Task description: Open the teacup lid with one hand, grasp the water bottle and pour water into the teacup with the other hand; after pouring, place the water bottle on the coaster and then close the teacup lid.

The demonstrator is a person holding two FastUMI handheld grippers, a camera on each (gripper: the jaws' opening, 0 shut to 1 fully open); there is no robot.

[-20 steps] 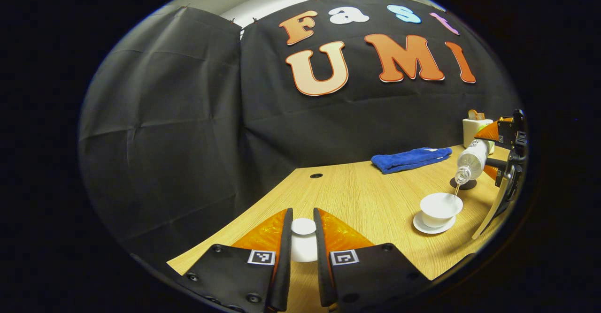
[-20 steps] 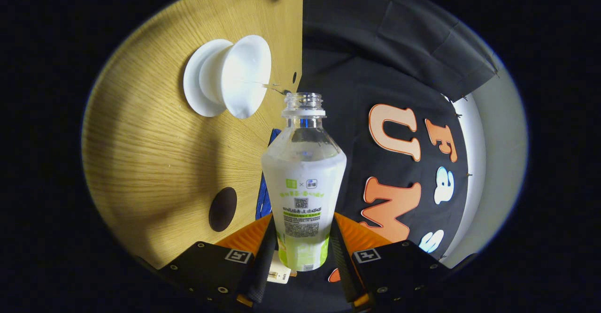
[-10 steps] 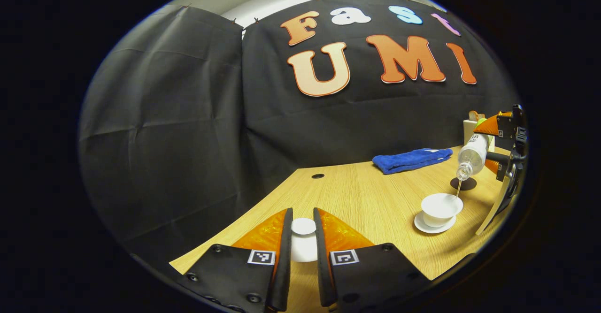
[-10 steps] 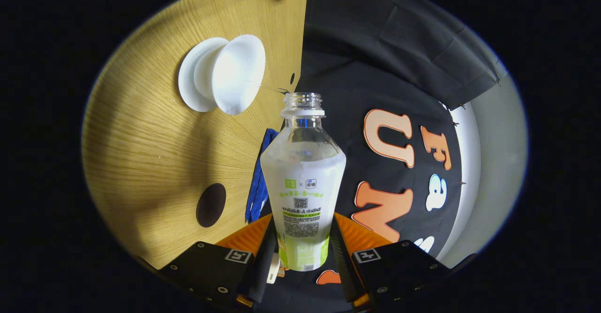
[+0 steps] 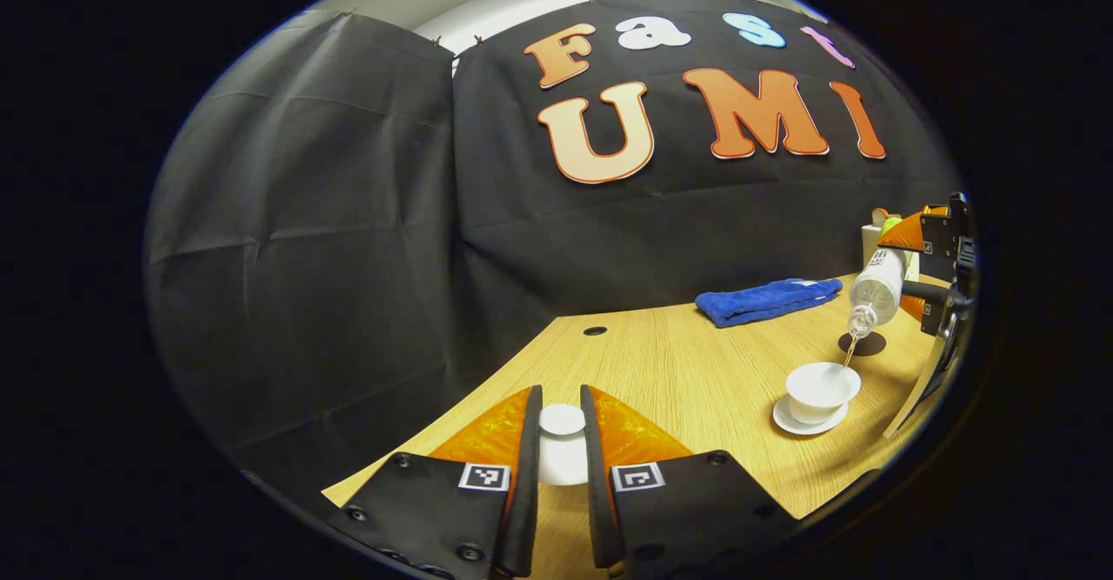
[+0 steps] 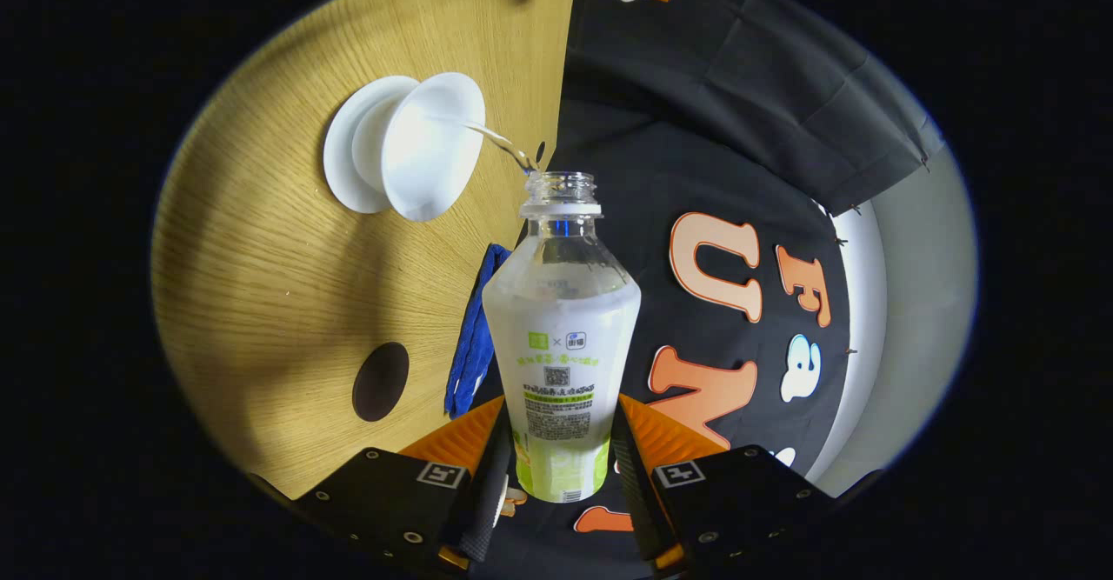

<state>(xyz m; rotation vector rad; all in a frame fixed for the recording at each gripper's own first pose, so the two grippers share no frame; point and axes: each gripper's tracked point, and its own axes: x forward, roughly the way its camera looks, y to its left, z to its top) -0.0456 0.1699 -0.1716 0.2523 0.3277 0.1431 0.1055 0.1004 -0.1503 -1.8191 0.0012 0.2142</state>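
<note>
Teacup (image 5: 822, 386) sat uncovered on its white saucer (image 5: 804, 424) toward the right side of the wooden table (image 5: 687, 380), and you had a thin stream of water (image 6: 496, 137) running into it from the water bottle (image 6: 561, 328). Your right gripper (image 6: 560, 463) had both fingers pressed against the bottle's lower body, tipping its open neck down just above the cup. Your left gripper (image 5: 558, 458) was clamped on the white teacup lid (image 5: 562, 445), both fingers against its sides, held above the table's near edge and well apart from the cup. You had the dark round coaster (image 6: 380, 381) bare on the table near the saucer, with a folded blue towel (image 5: 765, 298) lying behind it, close to the booth wall.
</note>
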